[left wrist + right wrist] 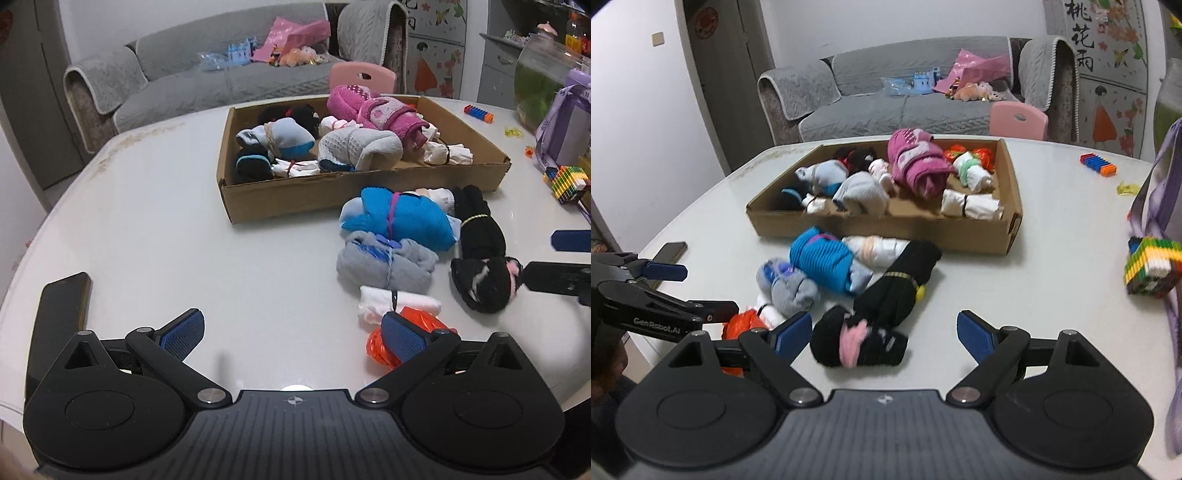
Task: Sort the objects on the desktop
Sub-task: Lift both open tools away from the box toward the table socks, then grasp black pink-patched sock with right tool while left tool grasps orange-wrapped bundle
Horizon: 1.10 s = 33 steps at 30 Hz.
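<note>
Right wrist view showed the right tongs [884, 334] spread wide and empty, the black sock bundle with pink trim [858, 341] lying on the counter [1052, 258] between their pads, apparently lined up for a pickup. The left tongs [293, 334] also gaped empty, their right pad over the orange bag [380, 341]. Beyond lay blue [827, 258] and grey [792, 288] bundles, then the cardboard box [886, 230] already holding sorted socks.

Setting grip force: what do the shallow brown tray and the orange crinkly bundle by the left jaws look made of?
Shallow brown tray: matte corrugated cardboard, judging by raw folded edges. Orange crinkly bundle: probably thin glossy plastic film; it wrinkles and shines.
</note>
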Tool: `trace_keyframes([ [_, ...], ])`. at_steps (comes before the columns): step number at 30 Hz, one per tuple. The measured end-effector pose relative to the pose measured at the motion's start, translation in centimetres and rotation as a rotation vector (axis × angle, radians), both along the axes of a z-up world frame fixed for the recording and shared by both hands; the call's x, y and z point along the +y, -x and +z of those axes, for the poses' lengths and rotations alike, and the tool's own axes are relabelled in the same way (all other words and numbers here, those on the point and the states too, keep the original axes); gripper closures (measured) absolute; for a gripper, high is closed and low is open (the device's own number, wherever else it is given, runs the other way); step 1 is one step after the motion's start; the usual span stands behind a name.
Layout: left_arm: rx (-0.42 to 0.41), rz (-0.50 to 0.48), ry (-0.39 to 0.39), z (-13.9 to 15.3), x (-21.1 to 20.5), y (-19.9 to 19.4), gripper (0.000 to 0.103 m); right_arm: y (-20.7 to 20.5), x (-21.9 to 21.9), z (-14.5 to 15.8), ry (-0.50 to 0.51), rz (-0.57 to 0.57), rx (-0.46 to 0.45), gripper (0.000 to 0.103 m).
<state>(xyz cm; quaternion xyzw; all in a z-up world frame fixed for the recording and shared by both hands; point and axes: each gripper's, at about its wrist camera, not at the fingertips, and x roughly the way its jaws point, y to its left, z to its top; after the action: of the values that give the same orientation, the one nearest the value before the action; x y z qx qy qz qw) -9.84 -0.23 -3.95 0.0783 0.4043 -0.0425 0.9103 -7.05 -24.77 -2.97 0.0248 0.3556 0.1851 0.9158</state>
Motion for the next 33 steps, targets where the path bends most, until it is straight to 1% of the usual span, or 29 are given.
trace_keyframes([
  [2, -0.017, 0.006, 0.003, -0.1, -0.2, 0.5, 0.0, 0.1, 0.0, -0.5, -0.016, 0.008, 0.01, 0.019],
  [5, -0.018, 0.012, 0.021, 0.0, -0.3, 0.8, 0.0, 0.5, 0.1, -1.1, -0.023, 0.011, 0.003, 0.019],
  [7, -0.035, 0.014, 0.014, 0.3, -0.3, 1.3, 0.0, 0.7, 0.2, -1.4, -0.021, 0.013, -0.005, 0.019],
  [11, -0.035, -0.015, 0.04, 0.9, -0.6, 2.2, 0.0, 0.5, 0.5, -1.9, -0.014, 0.022, -0.006, 0.019],
  [15, -0.035, -0.038, 0.035, 0.2, -1.8, 2.4, 0.0, 0.1, 0.6, -2.6, -0.023, 0.019, 0.016, 0.019],
  [18, -0.023, -0.032, 0.08, -0.1, -1.8, 2.1, 0.0, -0.1, 0.8, -2.7, -0.024, 0.024, 0.016, 0.019],
  [21, -0.035, -0.036, 0.072, 0.3, -2.1, 2.4, 0.0, 0.1, 0.9, -2.6, -0.026, 0.037, 0.011, 0.019],
  [25, -0.028, -0.082, 0.108, 0.7, -2.5, 3.2, 0.0, 0.1, 1.0, -2.7, -0.028, 0.042, 0.009, 0.02],
  [26, -0.023, -0.089, 0.115, 0.6, -2.6, 3.3, 0.0, 0.1, 0.9, -2.6, -0.03, 0.042, 0.008, 0.021],
  [29, -0.01, -0.097, 0.085, -0.5, -3.6, 2.7, 0.0, 0.0, 0.7, -2.5, -0.049, 0.037, 0.008, 0.021],
  [31, 0.007, -0.098, 0.1, -1.2, -3.8, 2.1, 0.0, -0.2, 0.7, -2.6, -0.047, 0.036, 0.016, 0.022],
  [33, 0.014, -0.093, 0.088, -1.8, -4.1, 1.8, 0.001, -0.2, 0.8, -2.7, -0.04, 0.041, 0.019, 0.023],
])
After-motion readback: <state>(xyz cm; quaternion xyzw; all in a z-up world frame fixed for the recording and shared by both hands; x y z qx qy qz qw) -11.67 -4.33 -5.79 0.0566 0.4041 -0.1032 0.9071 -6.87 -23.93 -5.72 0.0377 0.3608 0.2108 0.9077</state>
